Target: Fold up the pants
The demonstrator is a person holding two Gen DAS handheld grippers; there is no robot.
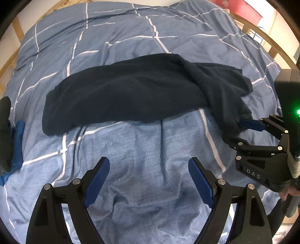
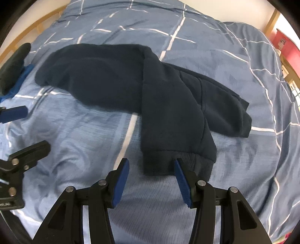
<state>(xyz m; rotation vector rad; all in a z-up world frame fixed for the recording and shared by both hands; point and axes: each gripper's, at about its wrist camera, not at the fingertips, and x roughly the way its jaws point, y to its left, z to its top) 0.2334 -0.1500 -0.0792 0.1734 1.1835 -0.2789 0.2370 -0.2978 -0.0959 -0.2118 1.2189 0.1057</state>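
Reading "DAS", white letters are seen on the black body of the right gripper [image 2: 151,165], which is angled steeply down with its jaws partly spread over the ribbed cuff of the pants [image 2: 150,97]; whether the pads touch the cuff cannot be told. Beside the pants, the left gripper [image 1: 149,169] is held wide and empty above the blue checked duvet [image 1: 131,33]. Beyond the pants, a red box [image 1: 247,9] is seen.

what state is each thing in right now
pants: partly folded, one leg end doubled over towards the ribbed cuff, lying on the bed
duvet: spread out, wrinkled
left hand-held gripper: open, empty, over bare duvet
right hand-held gripper: open at the cuff, not gripping
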